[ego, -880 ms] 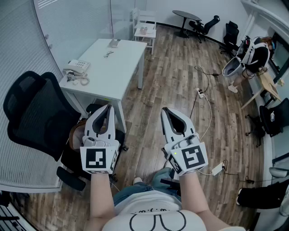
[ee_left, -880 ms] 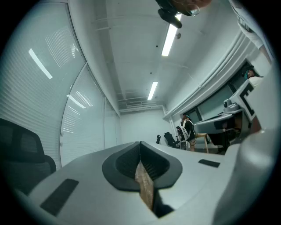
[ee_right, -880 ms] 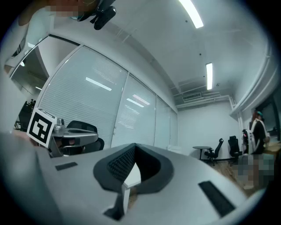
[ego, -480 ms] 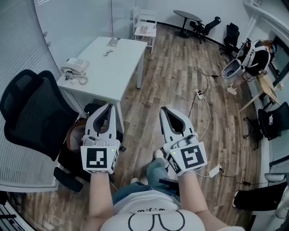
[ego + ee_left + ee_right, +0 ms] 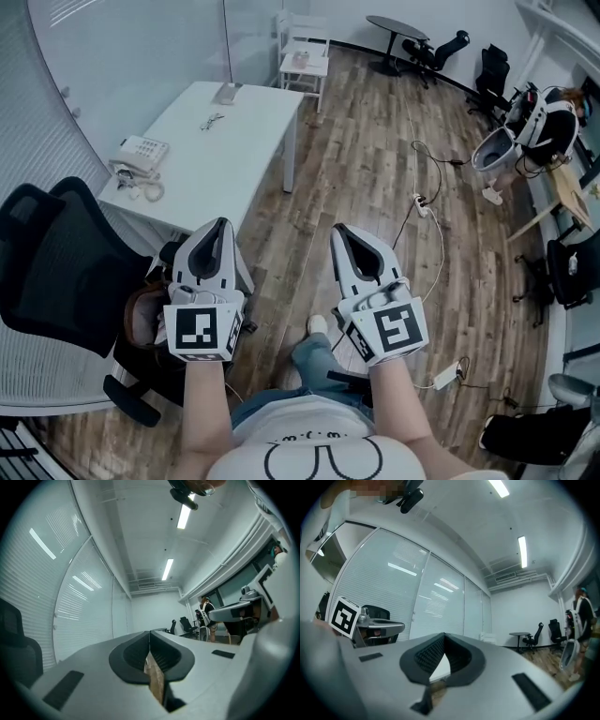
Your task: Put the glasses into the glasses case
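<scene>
A small pair of glasses [image 5: 212, 120] lies on the white table [image 5: 234, 164] at the upper left of the head view. Beyond it, near the table's far edge, sits a flat grey object [image 5: 229, 92] that may be the glasses case; it is too small to tell. My left gripper [image 5: 223, 227] and right gripper [image 5: 339, 231] hang side by side in the air close to my body, well short of the table. Both are shut and empty. The left gripper view shows its jaws [image 5: 149, 633] closed tip to tip, and the right gripper view shows the same [image 5: 443, 635].
A desk phone [image 5: 139, 150] sits on the table's near left. A black office chair [image 5: 47, 267] and a brown bag [image 5: 145, 314] stand left of my left gripper. Cables and a power strip [image 5: 422, 202] cross the wooden floor. A white chair [image 5: 305, 52] stands beyond the table, and a person [image 5: 544, 117] at far right.
The table, chair and floor have slid down and left in the head view as I step forward. Both grippers stay shut and keep their place before me.
</scene>
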`<state>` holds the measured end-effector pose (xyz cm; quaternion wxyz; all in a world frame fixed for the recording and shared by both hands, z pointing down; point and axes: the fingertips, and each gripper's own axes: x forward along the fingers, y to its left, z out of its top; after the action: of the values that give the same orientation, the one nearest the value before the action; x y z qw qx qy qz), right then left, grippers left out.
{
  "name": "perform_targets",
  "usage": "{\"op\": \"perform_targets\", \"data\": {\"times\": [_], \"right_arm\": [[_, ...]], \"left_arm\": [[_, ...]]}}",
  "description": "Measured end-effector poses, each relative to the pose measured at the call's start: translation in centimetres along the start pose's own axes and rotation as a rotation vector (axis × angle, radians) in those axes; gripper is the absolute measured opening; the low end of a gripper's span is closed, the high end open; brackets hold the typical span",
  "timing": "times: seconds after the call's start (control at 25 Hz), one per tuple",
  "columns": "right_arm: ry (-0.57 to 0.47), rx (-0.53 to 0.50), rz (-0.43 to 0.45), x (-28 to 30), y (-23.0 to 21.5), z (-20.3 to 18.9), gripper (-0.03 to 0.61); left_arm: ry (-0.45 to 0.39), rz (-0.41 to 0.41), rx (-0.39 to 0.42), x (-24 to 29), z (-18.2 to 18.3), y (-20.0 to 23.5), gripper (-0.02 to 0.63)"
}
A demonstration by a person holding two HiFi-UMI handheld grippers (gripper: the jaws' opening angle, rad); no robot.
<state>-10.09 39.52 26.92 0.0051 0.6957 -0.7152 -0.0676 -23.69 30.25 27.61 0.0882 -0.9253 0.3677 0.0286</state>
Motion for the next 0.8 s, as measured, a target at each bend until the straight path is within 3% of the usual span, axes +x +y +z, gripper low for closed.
{"op": "perform_targets", "data": {"times": [0.48,0.8], "right_arm": [[-0.01,0.03,0.112,13.2,-16.6,-2.0,0.011],[0.017,0.088,0.164,19.0,-20.6,-4.4,0.011]], "left_arm": [[0.004,0.127,-0.001,19.8,-0.8,-0.8,0.017],[0.079,0.168,-0.005,25.8,-3.6,0.4,0.017]]}}
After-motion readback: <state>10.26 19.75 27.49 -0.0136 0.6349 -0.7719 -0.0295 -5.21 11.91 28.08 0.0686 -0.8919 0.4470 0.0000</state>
